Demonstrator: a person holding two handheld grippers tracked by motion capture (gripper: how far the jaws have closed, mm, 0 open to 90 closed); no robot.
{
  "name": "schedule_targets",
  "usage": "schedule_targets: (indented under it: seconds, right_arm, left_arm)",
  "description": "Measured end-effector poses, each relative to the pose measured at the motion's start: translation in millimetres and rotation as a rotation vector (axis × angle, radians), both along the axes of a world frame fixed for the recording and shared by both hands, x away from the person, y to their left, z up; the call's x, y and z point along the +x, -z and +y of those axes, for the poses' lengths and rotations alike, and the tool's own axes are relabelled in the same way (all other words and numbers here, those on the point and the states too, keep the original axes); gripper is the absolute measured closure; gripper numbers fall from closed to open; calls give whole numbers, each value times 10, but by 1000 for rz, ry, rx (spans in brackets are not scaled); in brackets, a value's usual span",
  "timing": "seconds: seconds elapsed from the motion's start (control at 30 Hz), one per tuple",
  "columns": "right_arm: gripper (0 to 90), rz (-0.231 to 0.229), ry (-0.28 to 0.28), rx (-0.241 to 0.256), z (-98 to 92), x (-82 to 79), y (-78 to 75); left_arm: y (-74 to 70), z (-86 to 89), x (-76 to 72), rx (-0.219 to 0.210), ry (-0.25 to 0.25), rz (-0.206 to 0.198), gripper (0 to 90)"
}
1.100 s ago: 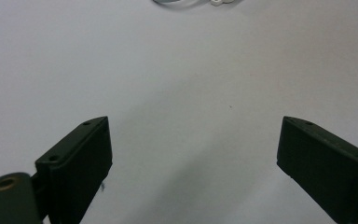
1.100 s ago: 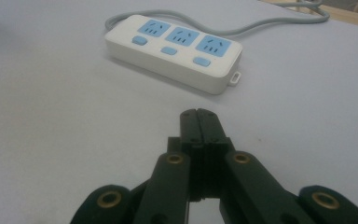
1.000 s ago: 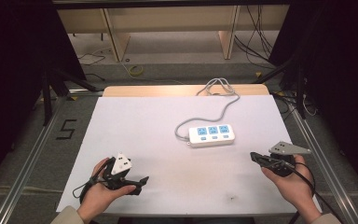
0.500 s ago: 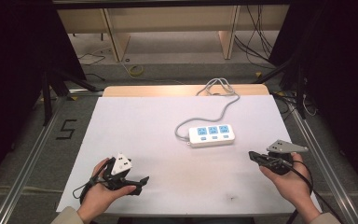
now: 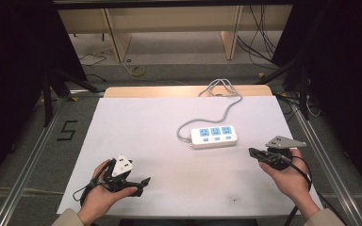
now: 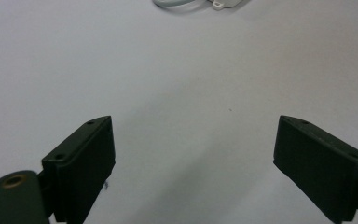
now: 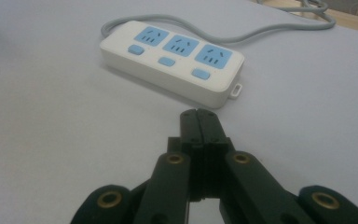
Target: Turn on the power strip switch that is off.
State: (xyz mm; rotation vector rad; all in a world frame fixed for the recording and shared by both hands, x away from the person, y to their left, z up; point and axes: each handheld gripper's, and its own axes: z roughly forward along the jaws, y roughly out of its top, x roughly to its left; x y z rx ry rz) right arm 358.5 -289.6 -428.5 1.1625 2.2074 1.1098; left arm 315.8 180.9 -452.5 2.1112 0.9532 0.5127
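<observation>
Setup's pretty plain: a table (image 5: 136, 92) with a light wood top, mostly covered by a white sheet (image 5: 141, 127), wood showing only along the far edge. Grey floor (image 5: 169, 52) all around, with a black "5" (image 5: 67, 131) taped down left of the table. Metal rails (image 5: 28, 165) run along both sides. Behind it, a pale wooden shelf unit (image 5: 118, 37) and loose cables (image 5: 259, 33). Black curtains (image 5: 14, 56) hang left and right.

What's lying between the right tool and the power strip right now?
Nothing: in the right gripper view, only bare white table separates the shut right tool from the power strip. The high view shows the same bare stretch.
</observation>
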Motion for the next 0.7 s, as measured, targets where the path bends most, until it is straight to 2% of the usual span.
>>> schedule_targets:
  seconds: [0.3, 0.7]
  right_arm:
    - [900, 9, -3, 4, 69, 84, 6]
    - [900, 14, -18, -9, 165, 146, 13]
  left_arm:
    - [4, 21, 19, -8, -11, 6, 130]
    - [-10, -12, 4, -11, 2, -1, 147]
